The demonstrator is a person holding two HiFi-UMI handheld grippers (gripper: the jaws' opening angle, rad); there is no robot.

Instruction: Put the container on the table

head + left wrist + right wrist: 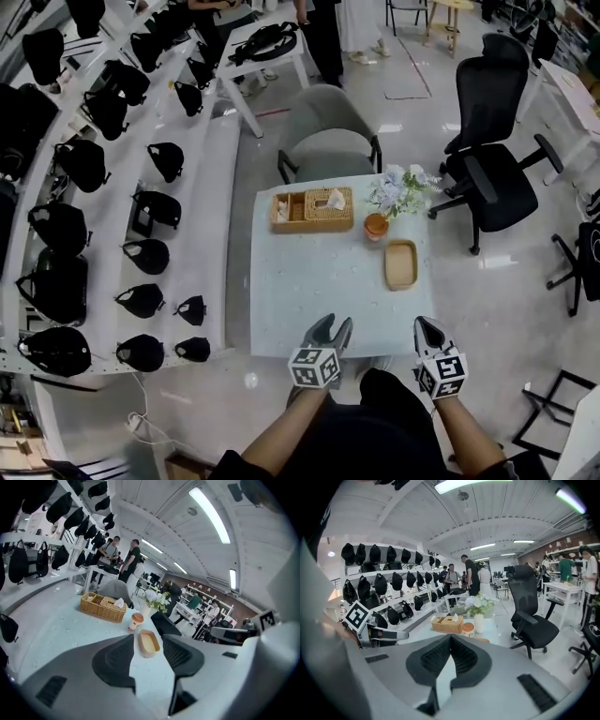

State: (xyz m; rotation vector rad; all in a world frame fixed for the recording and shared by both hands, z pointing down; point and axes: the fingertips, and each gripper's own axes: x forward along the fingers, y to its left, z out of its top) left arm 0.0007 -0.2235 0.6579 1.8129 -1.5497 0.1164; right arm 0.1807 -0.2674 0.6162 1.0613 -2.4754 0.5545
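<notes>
A small oval wooden container [400, 263] lies on the pale table [309, 291] toward its right side, empty and apart from both grippers. My left gripper [335, 323] hovers over the table's near edge, open, with nothing between its jaws. In the left gripper view the container [149, 642] shows through the gap of that gripper [148, 638], farther off on the table. My right gripper [425, 323] sits at the near right edge, shut and empty. In the right gripper view its jaws [450, 637] meet at the tips.
At the table's far side stand a wicker basket [312, 210] with tissues, an orange paper cup [376, 226] and a vase of flowers [401, 190]. A grey armchair [328, 141] is behind the table, a black office chair [492, 159] to the right, and shelves of black bags [112, 187] on the left.
</notes>
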